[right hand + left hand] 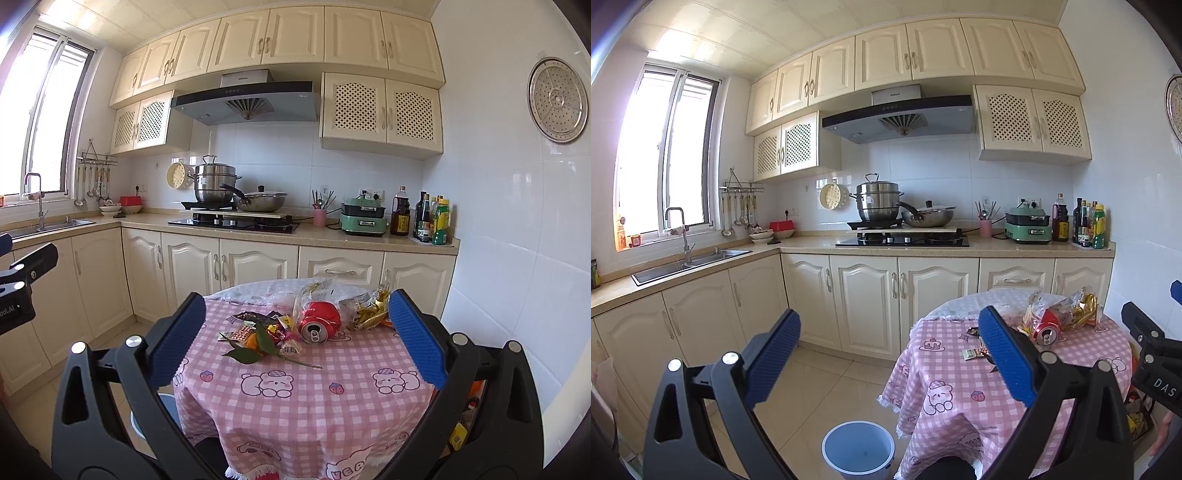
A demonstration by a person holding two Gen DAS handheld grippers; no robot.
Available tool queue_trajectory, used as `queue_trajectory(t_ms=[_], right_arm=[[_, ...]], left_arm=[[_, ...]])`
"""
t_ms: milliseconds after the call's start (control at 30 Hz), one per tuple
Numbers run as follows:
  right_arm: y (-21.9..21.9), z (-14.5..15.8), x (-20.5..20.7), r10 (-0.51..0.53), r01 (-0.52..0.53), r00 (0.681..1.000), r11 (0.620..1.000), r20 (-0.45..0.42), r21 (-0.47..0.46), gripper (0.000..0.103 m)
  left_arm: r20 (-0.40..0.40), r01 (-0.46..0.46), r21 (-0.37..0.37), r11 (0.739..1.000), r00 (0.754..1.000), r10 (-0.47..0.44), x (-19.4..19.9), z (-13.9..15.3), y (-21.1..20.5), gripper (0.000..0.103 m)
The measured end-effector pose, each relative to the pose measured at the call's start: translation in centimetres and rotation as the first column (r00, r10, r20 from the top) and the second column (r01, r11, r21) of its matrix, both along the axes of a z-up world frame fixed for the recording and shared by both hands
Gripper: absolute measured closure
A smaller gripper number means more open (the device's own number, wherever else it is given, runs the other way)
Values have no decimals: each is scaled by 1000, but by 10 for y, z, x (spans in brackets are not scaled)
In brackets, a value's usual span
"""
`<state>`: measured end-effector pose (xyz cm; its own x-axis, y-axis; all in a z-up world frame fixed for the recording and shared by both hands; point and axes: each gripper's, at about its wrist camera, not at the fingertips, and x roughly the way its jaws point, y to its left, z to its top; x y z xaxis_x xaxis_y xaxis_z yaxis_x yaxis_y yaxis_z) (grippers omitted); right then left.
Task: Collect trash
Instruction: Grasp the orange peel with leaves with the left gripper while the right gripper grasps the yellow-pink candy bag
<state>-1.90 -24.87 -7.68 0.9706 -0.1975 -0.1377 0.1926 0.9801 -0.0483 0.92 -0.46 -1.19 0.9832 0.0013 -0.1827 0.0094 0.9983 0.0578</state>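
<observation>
Hovering short of the table point(295, 413), both grippers wide apart and holding nothing. Right gripper point(295, 332) frames the trash pile between its blue pads point(415, 336); nothing touches either pad. Left gripper point(890, 354) sits off to the left of the table, its fingers spread over open floor and the table's left edge, also carrying nothing.

Trash sits on the pink checked tablecloth point(332, 369), toward the far half of the round table:
- crushed red can point(319, 321), on its side, opened top facing the right camera
- gold foil wrapper point(371, 310) just right of the can, touching or nearly touching it
- clear plastic bag point(314, 290) behind the can
- small snack wrappers point(255, 325) left of the can, bunched together
- orange peel piece point(253, 341) with green leaves point(245, 354) and a thin stem, nearest the camera

Left view shows the same can point(1047, 330) and foil point(1078, 308) at the table's far right, partly behind the left gripper's right finger.

Blue-lined bin point(858, 448) stands on the tile floor just left of the table, upright, open top, looks empty. In the right view only a sliver of it shows behind the left finger.

Part of each gripper is visible at the edge of the other's view. A hand point(1163, 432) shows at the lower right edge of the left view.
</observation>
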Motion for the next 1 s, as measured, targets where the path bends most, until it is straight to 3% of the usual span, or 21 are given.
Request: queue_trajectory(t_ms=[300, 633, 733, 800, 1000], right_arm=[[-11, -12, 17, -5, 7, 999, 999, -45, 40, 6], [-30, -49, 65, 22, -2, 985, 994, -171, 113, 6], [-37, -64, 84, 5, 24, 975, 992, -223, 125, 6], [-46, -74, 96, -7, 44, 966, 989, -258, 141, 6], [-76, -101, 127, -42, 106, 943, 978, -331, 179, 6]], left_arm=[[-49, -10, 27, 1000, 999, 12, 18, -14, -3, 8], [-179, -18, 81, 997, 983, 32, 79, -51, -12, 8], [-253, 50, 65, 997, 967, -32, 105, -66, -19, 8], [-314, 120, 29, 992, 944, -105, 124, -75, -28, 8], [-400, 333, -38, 942, 859, -320, 176, -100, -82, 8]])
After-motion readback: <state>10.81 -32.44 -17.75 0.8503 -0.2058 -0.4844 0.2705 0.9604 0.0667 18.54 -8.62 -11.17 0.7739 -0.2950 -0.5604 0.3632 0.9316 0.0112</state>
